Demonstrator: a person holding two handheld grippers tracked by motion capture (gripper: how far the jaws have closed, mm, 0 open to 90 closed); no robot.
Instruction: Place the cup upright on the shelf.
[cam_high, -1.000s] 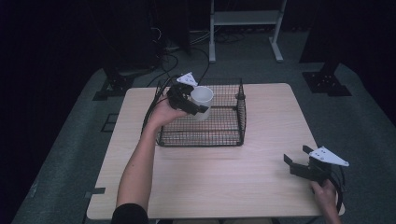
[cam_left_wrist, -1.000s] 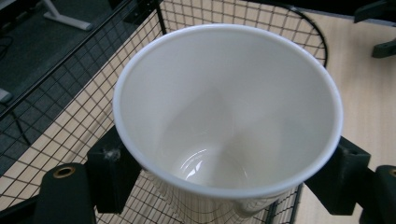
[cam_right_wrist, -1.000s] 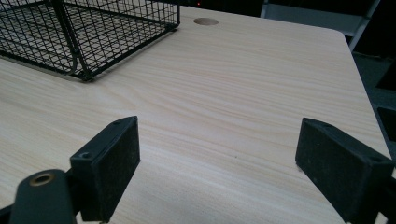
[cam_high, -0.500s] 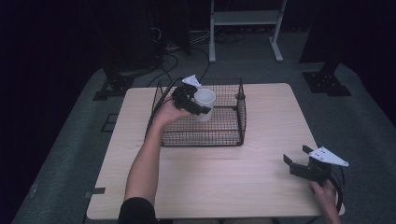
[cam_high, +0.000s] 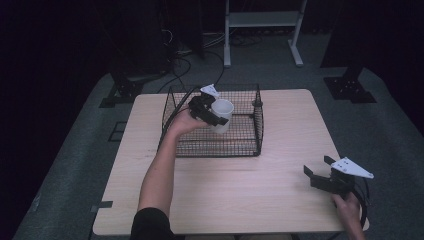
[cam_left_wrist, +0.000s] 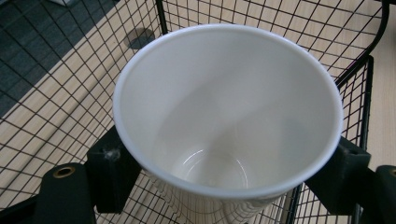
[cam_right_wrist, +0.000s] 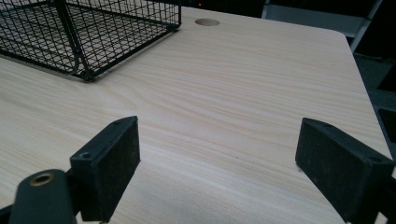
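Observation:
A white paper cup (cam_high: 223, 108) hangs upright just inside the black wire basket (cam_high: 210, 150) at the back middle of the table. My left gripper (cam_high: 218, 116) is shut on it from the left. In the left gripper view I look down into the empty cup (cam_left_wrist: 224, 116), with a black pad (cam_left_wrist: 112, 172) pressed on each side of its wall and the basket's mesh (cam_left_wrist: 56, 93) beneath. My right gripper (cam_high: 317, 166) rests low near the table's front right corner. It stands open (cam_right_wrist: 233, 158) with only bare wood between its jaws.
The wooden table (cam_high: 260, 200) has a round cable hole (cam_right_wrist: 207, 22) near its far edge. The basket's near corner (cam_right_wrist: 84, 32) lies ahead and left of my right gripper. A white frame stand (cam_high: 262, 20) is on the floor behind the table.
My left gripper has carried the cup lower and a little to the right, down into the basket. The right gripper has not moved.

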